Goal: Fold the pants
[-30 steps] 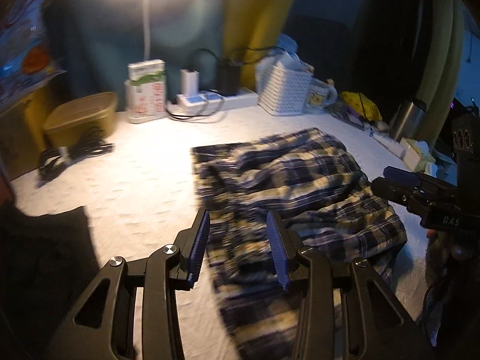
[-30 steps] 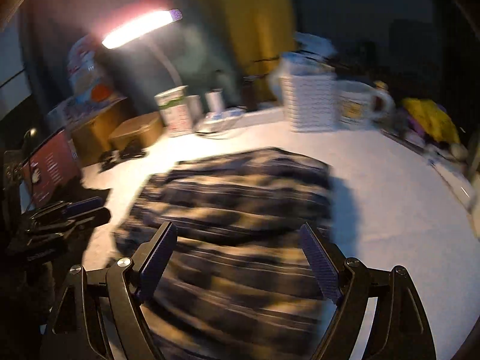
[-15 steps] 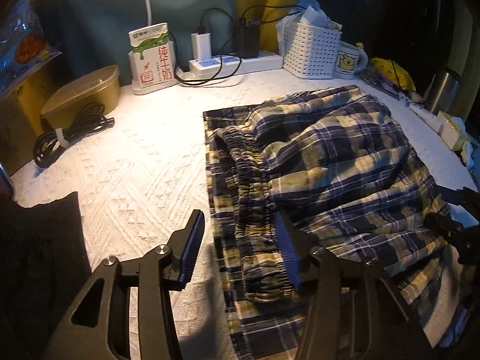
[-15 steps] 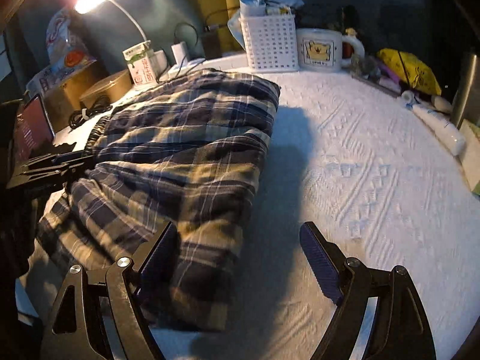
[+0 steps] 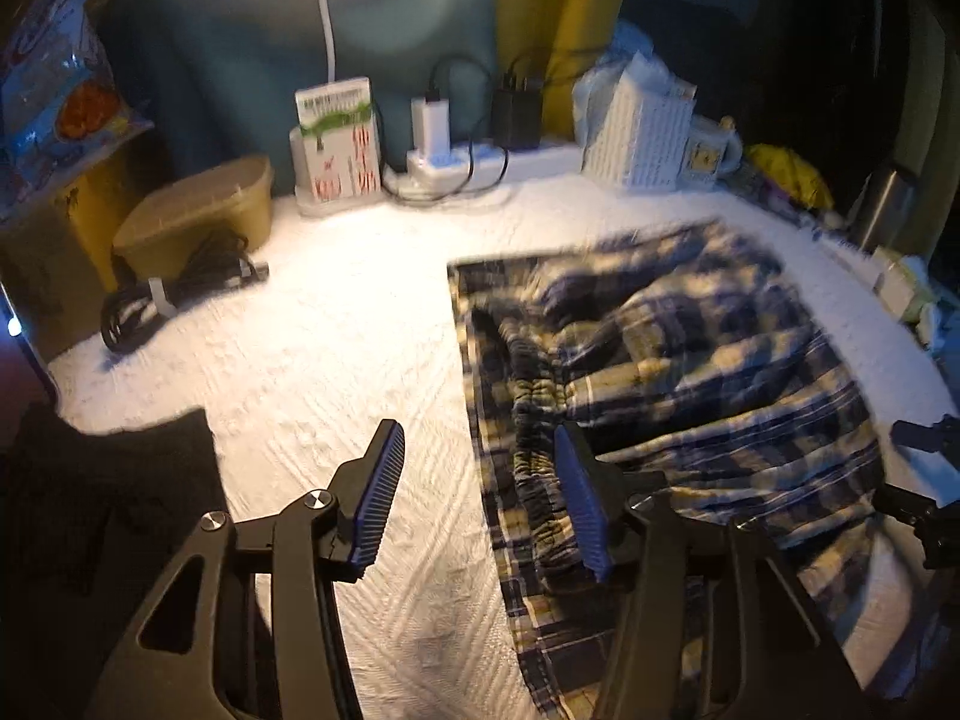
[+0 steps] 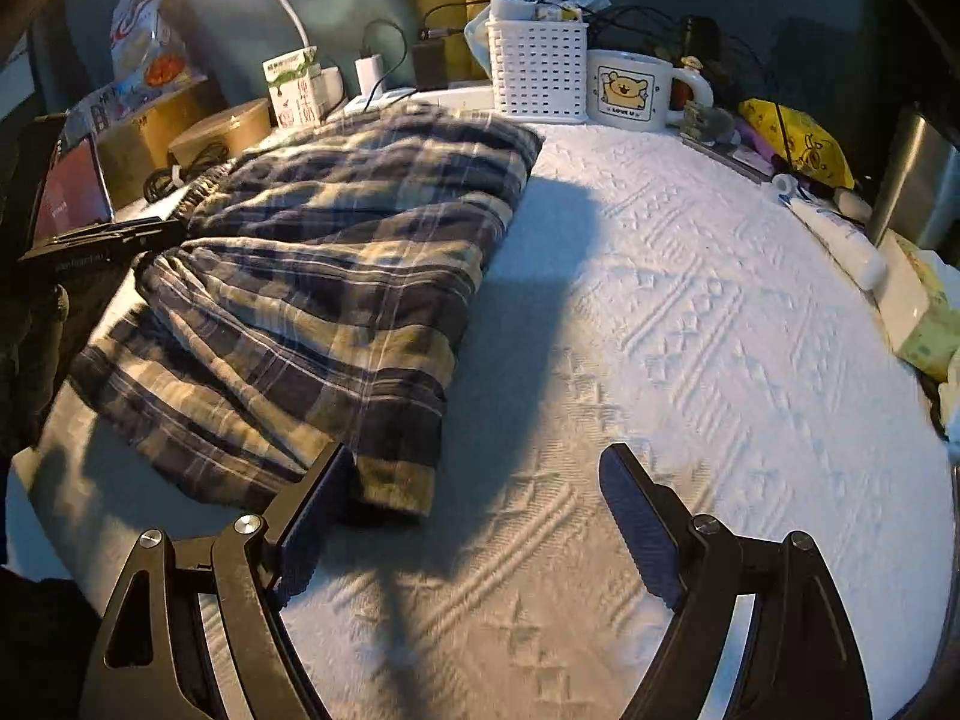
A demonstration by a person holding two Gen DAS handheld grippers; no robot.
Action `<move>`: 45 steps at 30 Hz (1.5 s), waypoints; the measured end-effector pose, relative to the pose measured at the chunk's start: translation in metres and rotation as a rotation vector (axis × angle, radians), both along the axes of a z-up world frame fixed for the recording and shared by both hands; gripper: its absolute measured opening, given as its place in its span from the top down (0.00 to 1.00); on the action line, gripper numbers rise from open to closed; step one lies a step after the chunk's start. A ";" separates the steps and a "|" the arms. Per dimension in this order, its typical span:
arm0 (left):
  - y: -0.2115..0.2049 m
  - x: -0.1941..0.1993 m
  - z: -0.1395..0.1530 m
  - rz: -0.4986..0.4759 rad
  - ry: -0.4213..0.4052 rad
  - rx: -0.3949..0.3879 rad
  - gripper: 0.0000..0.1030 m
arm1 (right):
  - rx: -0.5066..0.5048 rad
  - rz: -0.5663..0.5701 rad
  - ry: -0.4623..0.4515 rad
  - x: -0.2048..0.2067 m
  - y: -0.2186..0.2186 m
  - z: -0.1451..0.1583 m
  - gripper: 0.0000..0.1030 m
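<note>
Both tools open | pants (image 6: 324, 276) left of right tool (image 6: 474, 531)

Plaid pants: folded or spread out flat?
Folded, loosely: the plaid pants lie in stacked layers on the white cloth, the elastic waistband showing.

White perforated basket (image 6: 537, 75) beside bear mug (image 6: 630, 90); milk carton (image 5: 339, 141), power strip (image 5: 474, 165), coiled black cable (image 5: 174, 294) along surface's (image 6: 690, 330) back edge.

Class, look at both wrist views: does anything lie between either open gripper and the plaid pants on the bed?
Nothing visible does. The left gripper hangs right beside the pants at their waistband; the right gripper sits at their near corner, over bare bedspread.
</note>
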State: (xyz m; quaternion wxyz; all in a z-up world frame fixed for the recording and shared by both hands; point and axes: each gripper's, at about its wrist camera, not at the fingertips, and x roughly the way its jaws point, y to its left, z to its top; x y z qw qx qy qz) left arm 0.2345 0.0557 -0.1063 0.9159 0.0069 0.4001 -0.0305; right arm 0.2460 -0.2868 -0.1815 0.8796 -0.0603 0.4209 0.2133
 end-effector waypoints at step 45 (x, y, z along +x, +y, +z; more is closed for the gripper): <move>0.007 0.082 0.003 -0.015 -0.044 -0.036 0.49 | 0.057 -0.031 -0.107 0.210 0.034 0.037 0.63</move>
